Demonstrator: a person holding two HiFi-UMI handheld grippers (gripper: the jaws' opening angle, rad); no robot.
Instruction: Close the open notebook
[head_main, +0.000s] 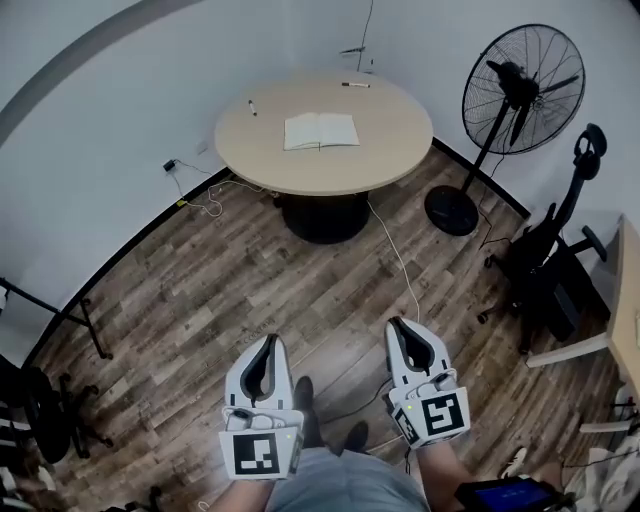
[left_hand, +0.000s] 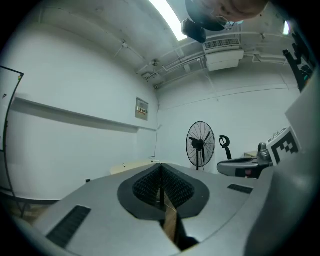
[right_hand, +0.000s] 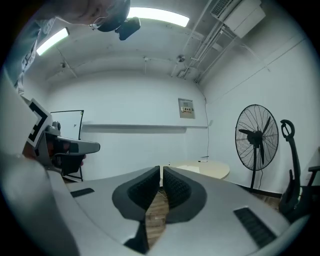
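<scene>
**Both tools clenched and level, notebook lying open on the far bench**

The person is standing on the wood floor (head_main: 250, 290), holding both tools low in front of the body, side by side and apart. In the head view the left tool (head_main: 269, 343) is sitting at about 7 o'clock and the right tool (head_main: 401, 326) at about 5 o'clock. Both are pointing level toward 12 o'clock, with their marker cubes nearest the body. Each tool's own view is showing its ribbed pads closed together with nothing between them, so both are clenched on nothing.

The notebook (head_main: 320, 131) is lying open and flat near the middle of the round bench (head_main: 390, 150), at 12 o'clock from the tools and well apart from them. One pen (head_main: 252, 107) is resting at the notebook's 10 o'clock. Another is lying at its 1 o'clock, near the bench's far edge. A fan (head_main: 522, 90) is standing on the floor at the bench's 3 o'clock.
</scene>
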